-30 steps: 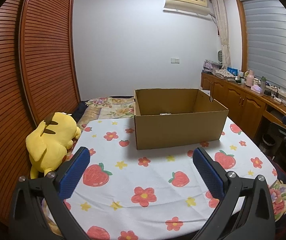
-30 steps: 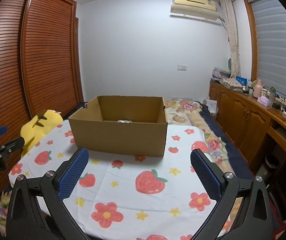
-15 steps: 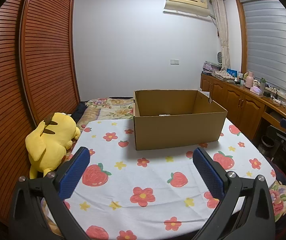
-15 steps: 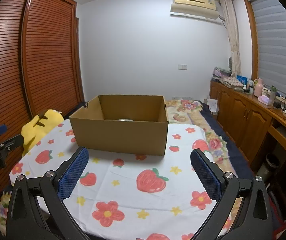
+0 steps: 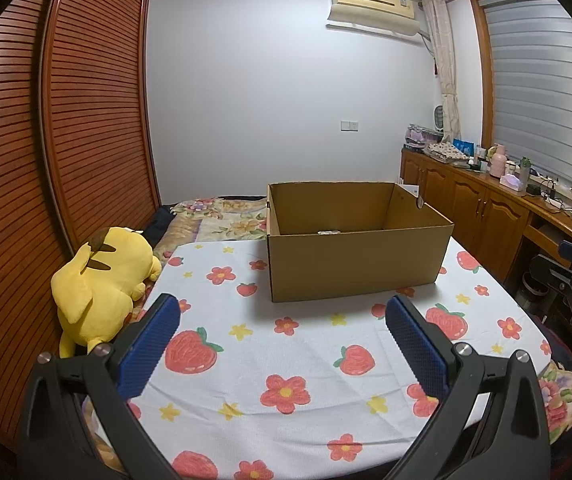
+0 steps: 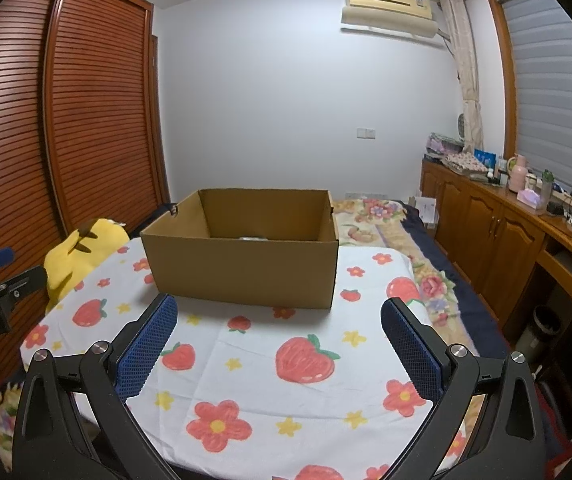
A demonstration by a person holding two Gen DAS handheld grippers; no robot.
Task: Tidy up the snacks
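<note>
An open brown cardboard box [image 5: 355, 264] stands on the far half of a table with a white strawberry-and-flower cloth [image 5: 286, 344]. It also shows in the right wrist view [image 6: 242, 268]. A small pale item [image 5: 327, 232] peeks over the box's near wall; what it is cannot be told. My left gripper [image 5: 282, 320] is open and empty above the near left part of the table. My right gripper [image 6: 278, 320] is open and empty above the near right part. No loose snacks show on the cloth.
A yellow plush toy [image 5: 102, 284] lies at the table's left edge by a slatted wooden wardrobe [image 5: 46, 160]. A bed with floral bedding [image 6: 389, 220] is behind the table. Wooden cabinets [image 6: 493, 232] with bottles run along the right wall.
Both grippers have drawn back slightly and the view has lifted a little. The box and table have not moved. Both grippers stay open.
</note>
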